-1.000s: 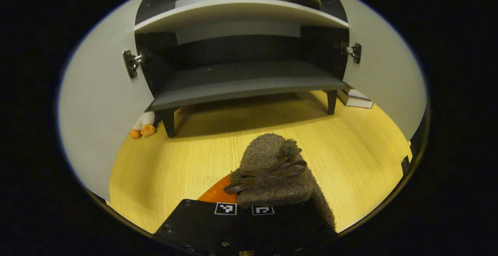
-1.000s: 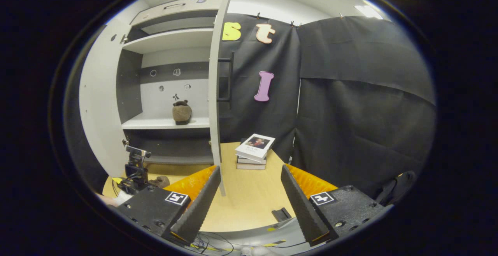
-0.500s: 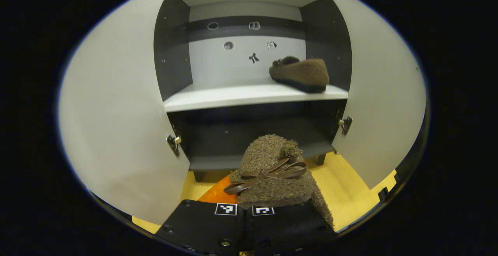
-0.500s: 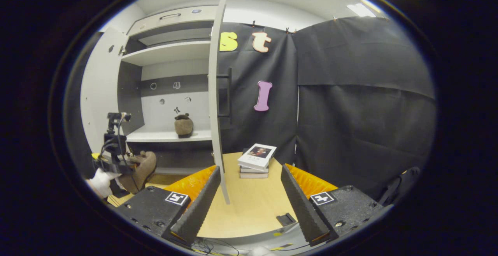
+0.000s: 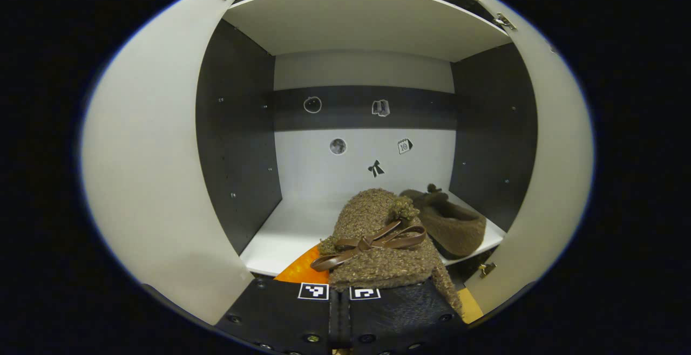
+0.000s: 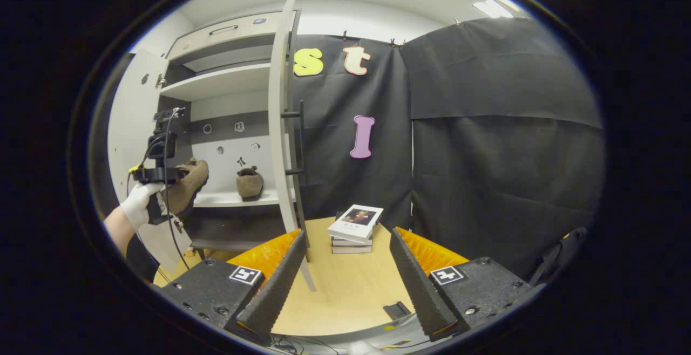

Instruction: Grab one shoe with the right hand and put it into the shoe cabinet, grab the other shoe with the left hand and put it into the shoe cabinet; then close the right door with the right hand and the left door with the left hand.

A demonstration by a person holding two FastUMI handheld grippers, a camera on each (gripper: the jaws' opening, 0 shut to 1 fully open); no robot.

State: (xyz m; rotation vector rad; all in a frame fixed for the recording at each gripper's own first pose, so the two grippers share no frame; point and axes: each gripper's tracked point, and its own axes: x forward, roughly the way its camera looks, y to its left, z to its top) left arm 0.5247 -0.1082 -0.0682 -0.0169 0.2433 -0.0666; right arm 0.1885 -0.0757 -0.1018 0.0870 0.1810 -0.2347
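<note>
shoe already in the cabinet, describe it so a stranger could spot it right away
Find the open shoe cabinet with both doors swung wide. On its white middle shelf, toward the right side, sits a fuzzy brown shoe. Unlike the matching shoe with the ribbon bow, which the left gripper holds, nothing grips it.

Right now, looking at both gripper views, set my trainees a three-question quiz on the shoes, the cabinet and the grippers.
1. True or false: both cabinet doors are shut.
2. Where does the first shoe rest? A) the floor B) the white shelf C) the stack of books
3. Which gripper grips the second shoe?

Key:
1. False; the left door and right door stand open.
2. B
3. The left gripper; the right gripper is open and holds nothing.
</note>
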